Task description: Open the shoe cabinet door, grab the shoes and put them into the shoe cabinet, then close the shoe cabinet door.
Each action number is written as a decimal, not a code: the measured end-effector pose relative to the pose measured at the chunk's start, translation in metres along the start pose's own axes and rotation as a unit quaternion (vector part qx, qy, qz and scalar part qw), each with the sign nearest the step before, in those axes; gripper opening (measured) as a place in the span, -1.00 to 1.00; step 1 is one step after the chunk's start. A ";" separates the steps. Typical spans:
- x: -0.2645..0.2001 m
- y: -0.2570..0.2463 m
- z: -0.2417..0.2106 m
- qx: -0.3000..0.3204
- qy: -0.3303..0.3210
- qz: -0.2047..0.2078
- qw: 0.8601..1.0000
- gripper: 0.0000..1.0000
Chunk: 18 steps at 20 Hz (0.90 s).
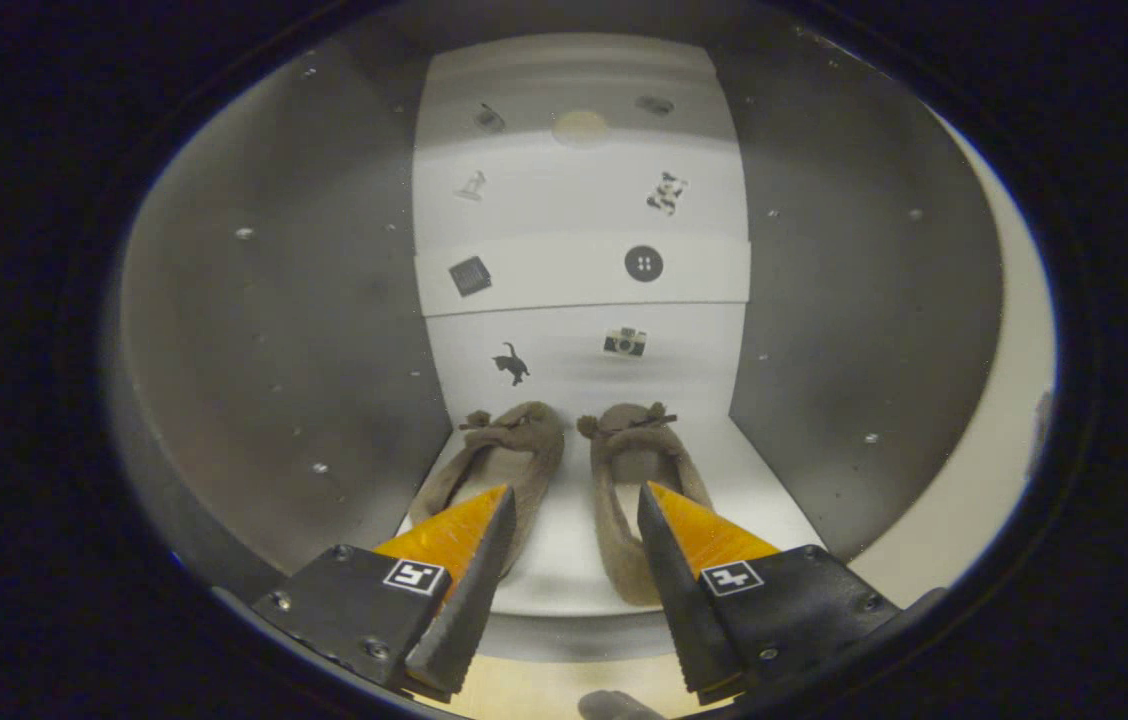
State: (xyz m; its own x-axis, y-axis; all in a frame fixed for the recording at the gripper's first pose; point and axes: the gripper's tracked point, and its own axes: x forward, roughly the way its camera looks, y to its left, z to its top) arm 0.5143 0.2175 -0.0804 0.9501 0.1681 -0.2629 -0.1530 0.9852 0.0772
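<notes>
Shoe cabinet [344, 300] is open; both brown slippers [624, 470] sit side by side on its white bottom shelf [754, 490], lower centre of frame. Hand-held gripper [574, 535] is spread open, empty, just before them. Door closing likely remains.

Two soft brown fabric slippers, the left [509, 455] and the right [636, 470], each with one small bow at the toe, sit side by side on the single white shelf [564, 560] inside the grey-walled shoe cabinet [324, 330]. Six small picture stickers dot the white back panel [579, 210]. One claw [574, 500], two orange-and-black fingers [469, 530] spread apart, each carrying one square marker.
</notes>
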 end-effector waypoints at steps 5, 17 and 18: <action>-0.104 0.014 -0.020 -0.004 -0.031 0.029 0.999 0.89; -0.329 -0.044 -0.078 -0.017 -0.078 0.012 0.997 1.00; -0.346 -0.060 -0.081 -0.015 -0.084 0.000 0.996 1.00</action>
State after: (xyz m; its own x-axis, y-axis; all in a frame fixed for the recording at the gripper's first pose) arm 0.1724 0.1032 -0.0719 0.9818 0.1620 -0.0989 -0.1580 0.9863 0.0474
